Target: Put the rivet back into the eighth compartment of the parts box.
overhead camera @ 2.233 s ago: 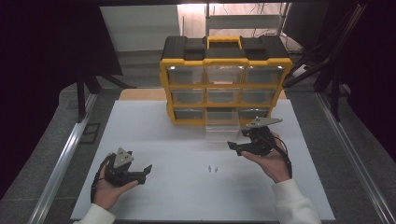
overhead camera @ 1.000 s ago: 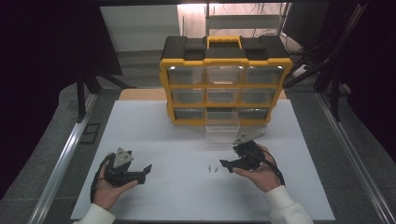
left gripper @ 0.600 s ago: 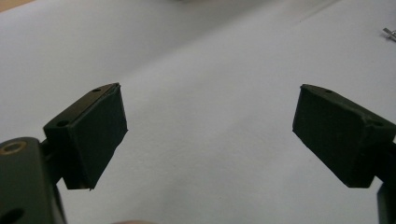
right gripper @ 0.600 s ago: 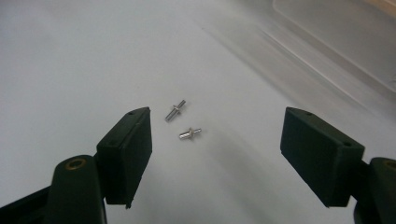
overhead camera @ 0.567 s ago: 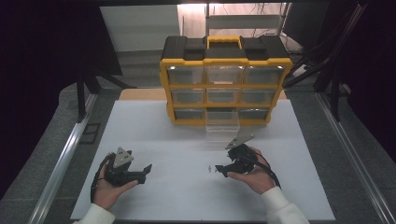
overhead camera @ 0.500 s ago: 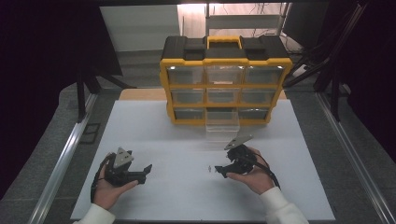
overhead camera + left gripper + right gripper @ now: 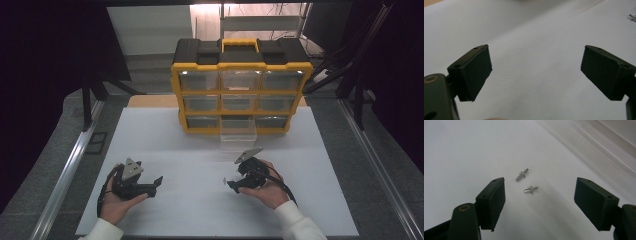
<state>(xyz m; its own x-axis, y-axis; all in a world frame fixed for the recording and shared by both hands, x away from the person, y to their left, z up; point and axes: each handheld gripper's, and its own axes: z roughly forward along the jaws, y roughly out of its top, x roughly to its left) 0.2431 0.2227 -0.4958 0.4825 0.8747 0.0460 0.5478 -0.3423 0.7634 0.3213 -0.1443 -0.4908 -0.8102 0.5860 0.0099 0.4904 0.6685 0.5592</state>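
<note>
Two small metal screws [image 7: 522, 174] [image 7: 531, 189] lie side by side on the white table top [image 7: 200, 150]. In the right gripper view they rest just ahead of and between the open jaws of my right gripper [image 7: 540, 195], untouched. From above, the right gripper [image 7: 231, 184] points left and down, its tips right at the screws [image 7: 225, 179]. My left gripper [image 7: 156, 180] rests low at the front left, open and holding nothing [image 7: 535, 65]. One screw [image 7: 632, 17] glints at the top right edge of the left gripper view.
A yellow and black drawer organizer [image 7: 241, 85] stands at the back of the table. Its clear bottom middle drawer [image 7: 238, 135] is pulled out toward me. Metal rails [image 7: 67, 170] run along both table sides.
My right hand has come left and down from beside the organizer to the screws, jaws staying wide. The left hand has stayed put.
</note>
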